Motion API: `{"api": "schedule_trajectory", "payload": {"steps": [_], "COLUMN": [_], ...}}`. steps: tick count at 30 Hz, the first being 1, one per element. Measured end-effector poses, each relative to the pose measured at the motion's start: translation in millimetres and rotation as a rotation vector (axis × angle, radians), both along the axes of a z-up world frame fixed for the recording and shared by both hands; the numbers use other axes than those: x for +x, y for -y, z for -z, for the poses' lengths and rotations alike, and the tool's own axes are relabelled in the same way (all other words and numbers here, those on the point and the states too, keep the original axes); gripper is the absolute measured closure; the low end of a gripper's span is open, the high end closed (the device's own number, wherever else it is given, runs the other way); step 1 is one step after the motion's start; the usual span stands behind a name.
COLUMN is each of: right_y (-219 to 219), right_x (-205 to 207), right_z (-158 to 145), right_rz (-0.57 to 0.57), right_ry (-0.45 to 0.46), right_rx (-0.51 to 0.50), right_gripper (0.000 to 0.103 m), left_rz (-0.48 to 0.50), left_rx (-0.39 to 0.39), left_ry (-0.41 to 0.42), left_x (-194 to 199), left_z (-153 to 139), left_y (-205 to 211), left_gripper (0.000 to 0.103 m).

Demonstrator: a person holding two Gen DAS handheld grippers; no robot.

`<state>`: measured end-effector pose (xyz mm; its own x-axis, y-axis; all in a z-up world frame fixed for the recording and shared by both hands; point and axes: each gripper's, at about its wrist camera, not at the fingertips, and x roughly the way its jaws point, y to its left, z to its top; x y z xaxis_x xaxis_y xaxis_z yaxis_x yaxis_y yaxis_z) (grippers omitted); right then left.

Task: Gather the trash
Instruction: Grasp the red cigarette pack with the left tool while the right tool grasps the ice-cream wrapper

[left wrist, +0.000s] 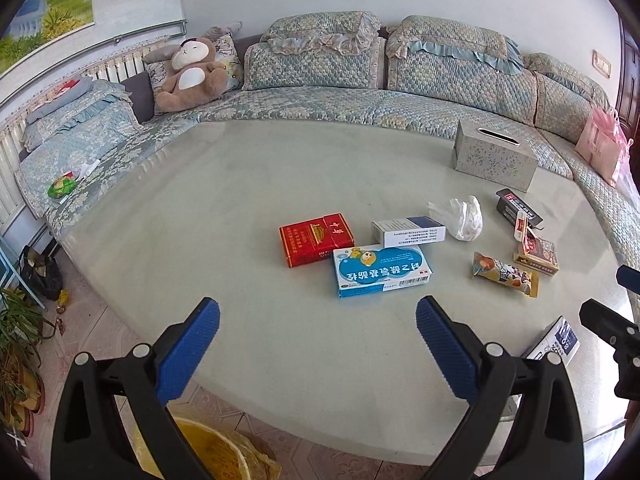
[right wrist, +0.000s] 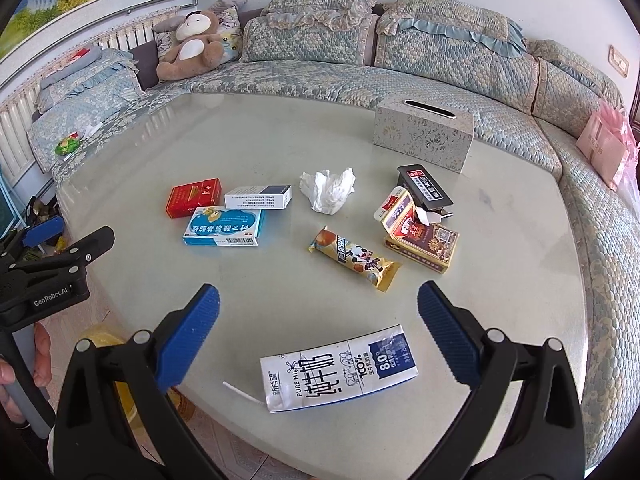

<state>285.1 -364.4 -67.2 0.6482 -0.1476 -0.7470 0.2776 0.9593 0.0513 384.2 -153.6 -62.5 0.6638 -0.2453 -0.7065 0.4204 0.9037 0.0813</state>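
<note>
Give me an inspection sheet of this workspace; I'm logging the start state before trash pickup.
Surface: pale glossy table, litter scattered.
Job's things: flattened milk carton nearest; snack wrapper; crumpled tissue; red box; blue medicine box; white box; opened packs.
Clutter: tissue box.
Grippers: left gripper open, empty; right gripper open, above carton.
Cables: nothing seen.
Surroundings: sofa, plush toy, yellow-lined bin.

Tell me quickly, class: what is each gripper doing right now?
Left gripper: open, holding nothing.
Right gripper: open, holding nothing, above the flattened milk carton.
</note>
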Motion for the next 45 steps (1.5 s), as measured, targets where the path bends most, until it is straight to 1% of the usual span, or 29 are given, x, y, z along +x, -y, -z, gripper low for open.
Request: {"api": "schedule_trajectory", "payload": {"steps": [1,3,5,9,10,12,14,16,18,21,24,27,28,30,32,34,38,40,41,45], "right_y": [3,7,9,16,19,28,36,41,46,51,52,52,51,51,53,54,55,54,54,56], "right_x": [3,10,18,38,44,55,64,72,79,90,97,106,108,112,116,119,122,126,127,136], "right_z": [1,4,7,20,23,28,33,39,46,56,66,75,79,84,89,91,95,99,101,109], "right_rz": [-0.006,-0.036,-0.088,-0.214,-0.237,-0.283,-0.338,-0.381,-0.42,-0.463,-0.506,-0.533,-0.543,-0.552,-0.553,-0.549,-0.56,-0.567,-0.57,-0.572], "right_ry": [-0.002,-0.016,-0.032,-0.08,-0.089,-0.098,-0.11,-0.12,-0.13,-0.169,-0.202,-0.237,-0.249,-0.268,-0.284,-0.293,-0.303,-0.316,-0.322,-0.343], "right_rx": [0.005,-0.018,-0.036,-0.007,-0.005,0.01,0.031,0.03,0.043,0.069,0.081,0.08,0.076,0.071,0.078,0.083,0.106,0.106,0.105,0.101], "right_gripper": [0.006,0.006,0.006,0.006,0.006,0.006,0.006,0.006,0.006,0.006,0.006,0.006,0.006,0.006,0.006,0.006,0.006,0.006,0.006,0.006], "left_rz": [0.013,0.037,0.079,0.219,0.237,0.269,0.322,0.368,0.408,0.46,0.517,0.574,0.595,0.639,0.671,0.705,0.778,0.823,0.839,0.867], "left_rx": [0.005,0.016,0.018,0.028,0.047,0.077,0.082,0.102,0.115,0.131,0.156,0.18,0.196,0.241,0.293,0.33,0.373,0.426,0.447,0.462], "left_ry": [-0.002,0.01,-0.008,-0.073,-0.088,-0.089,-0.076,-0.063,-0.083,-0.121,-0.131,-0.165,-0.164,-0.175,-0.168,-0.185,-0.204,-0.203,-0.215,-0.256], "left_x": [5,16,29,58,66,81,93,103,115,131,143,154,157,162,167,173,177,176,175,184], "left_z": [2,4,7,17,21,26,28,31,36,43,49,58,61,69,75,80,83,91,96,111], "left_y": [3,6,11,24,28,33,36,39,42,48,55,64,67,72,74,72,60,57,58,59], "left_gripper": [0.007,0.007,0.007,0.007,0.007,0.007,0.007,0.007,0.007,0.007,0.007,0.007,0.007,0.007,0.007,0.007,0.011,0.014,0.016,0.019]}}
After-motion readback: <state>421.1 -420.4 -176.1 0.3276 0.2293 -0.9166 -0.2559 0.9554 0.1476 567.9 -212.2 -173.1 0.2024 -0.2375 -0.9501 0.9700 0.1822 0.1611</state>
